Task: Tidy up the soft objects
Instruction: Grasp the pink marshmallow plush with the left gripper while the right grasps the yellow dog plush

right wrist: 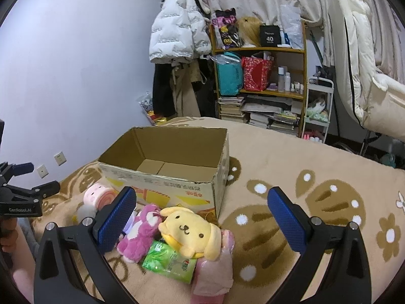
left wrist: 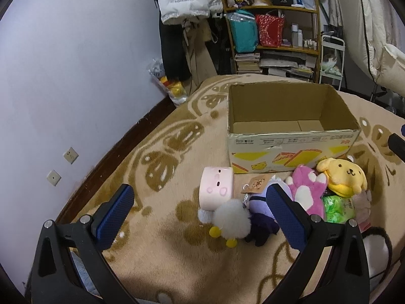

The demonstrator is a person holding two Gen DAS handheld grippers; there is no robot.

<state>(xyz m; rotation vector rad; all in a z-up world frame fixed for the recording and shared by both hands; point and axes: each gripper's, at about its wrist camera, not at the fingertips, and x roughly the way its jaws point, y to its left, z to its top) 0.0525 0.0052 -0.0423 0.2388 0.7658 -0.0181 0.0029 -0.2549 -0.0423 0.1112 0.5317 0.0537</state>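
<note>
Left gripper [left wrist: 200, 216] fingers wide, lower frame, above white puff [left wrist: 231, 219]; right gripper [right wrist: 201, 219] likewise wide (holding nothing) over yellow dog [right wrist: 189, 233]. Box [right wrist: 162, 185] mid-frame, empty.

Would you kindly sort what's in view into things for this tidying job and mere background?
For the job: cardboard box, yellow dog plush, pink bear plush, pink roll plush, white fluffy plush.

Lying about: bookshelf, white puffer jacket, wall sockets.

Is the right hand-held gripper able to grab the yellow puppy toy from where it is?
Probably yes. The right hand-held gripper is open, and the yellow puppy toy lies on top of the pile between its fingers, with nothing covering it.
</note>
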